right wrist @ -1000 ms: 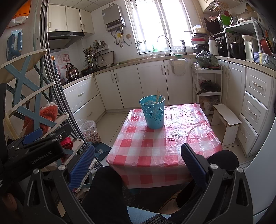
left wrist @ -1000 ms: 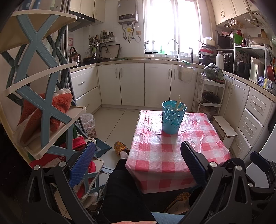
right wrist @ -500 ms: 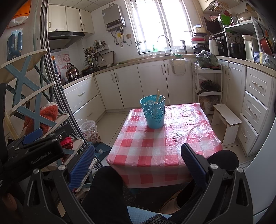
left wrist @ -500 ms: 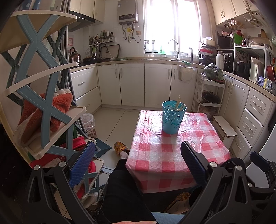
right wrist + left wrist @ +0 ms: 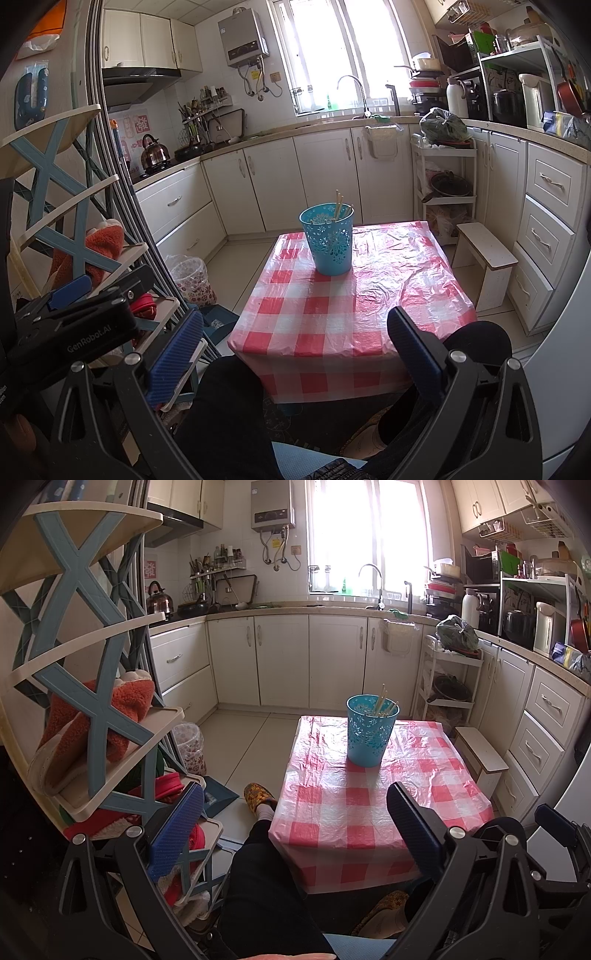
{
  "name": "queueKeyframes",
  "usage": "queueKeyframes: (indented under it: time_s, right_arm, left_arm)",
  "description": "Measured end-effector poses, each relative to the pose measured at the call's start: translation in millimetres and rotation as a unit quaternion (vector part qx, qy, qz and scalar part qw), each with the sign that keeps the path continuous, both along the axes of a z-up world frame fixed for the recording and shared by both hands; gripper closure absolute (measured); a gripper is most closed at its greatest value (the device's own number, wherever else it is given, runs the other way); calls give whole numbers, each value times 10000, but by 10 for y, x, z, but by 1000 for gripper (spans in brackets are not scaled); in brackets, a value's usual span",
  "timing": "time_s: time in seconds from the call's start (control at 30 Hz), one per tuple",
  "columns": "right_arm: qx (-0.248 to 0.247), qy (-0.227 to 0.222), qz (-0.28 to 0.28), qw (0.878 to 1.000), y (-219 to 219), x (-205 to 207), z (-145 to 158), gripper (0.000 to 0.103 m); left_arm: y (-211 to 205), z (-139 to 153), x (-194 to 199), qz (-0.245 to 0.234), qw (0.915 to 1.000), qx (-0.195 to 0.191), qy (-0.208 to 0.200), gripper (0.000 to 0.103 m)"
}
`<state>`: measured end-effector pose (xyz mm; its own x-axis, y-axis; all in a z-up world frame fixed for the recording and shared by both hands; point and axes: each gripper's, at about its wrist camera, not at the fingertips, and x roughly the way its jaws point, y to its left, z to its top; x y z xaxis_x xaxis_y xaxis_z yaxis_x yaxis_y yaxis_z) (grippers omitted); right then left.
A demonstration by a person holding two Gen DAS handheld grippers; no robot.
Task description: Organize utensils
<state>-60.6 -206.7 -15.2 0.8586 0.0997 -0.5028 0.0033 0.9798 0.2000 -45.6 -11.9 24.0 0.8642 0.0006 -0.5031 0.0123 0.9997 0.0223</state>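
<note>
A blue openwork cup (image 5: 370,731) (image 5: 328,240) stands at the far end of a low table with a red-and-white checked cloth (image 5: 369,805) (image 5: 354,306). Pale chopsticks (image 5: 382,701) (image 5: 339,206) stick up out of the cup. My left gripper (image 5: 295,823) is open and empty, held back from the table's near edge above the person's lap. My right gripper (image 5: 295,343) is open and empty too, also short of the table. The left gripper's body (image 5: 70,325) shows at the left of the right wrist view.
A blue-and-cream shelf rack (image 5: 88,686) with orange slippers stands close on the left. The person's legs (image 5: 266,886) in dark trousers are under the table's near edge. A small white stool (image 5: 487,266) sits right of the table. White cabinets (image 5: 314,661) ring the room.
</note>
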Motion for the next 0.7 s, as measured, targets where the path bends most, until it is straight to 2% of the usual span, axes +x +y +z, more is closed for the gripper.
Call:
queueKeyframes:
  time_s: [0.4, 0.53, 0.7]
  right_arm:
    - [-29, 136, 32, 9999, -4, 142, -86, 7]
    - [-190, 130, -76, 9997, -48, 349, -160, 7]
    - [-391, 427, -210, 9981, -185, 795, -332, 7]
  left_arm:
    - [-35, -128, 222, -114, 9999, 20, 59, 8]
    - [-11, -199, 485, -100, 9995, -85, 271, 8]
    - [18, -321, 856, 47, 9988, -173, 455, 8]
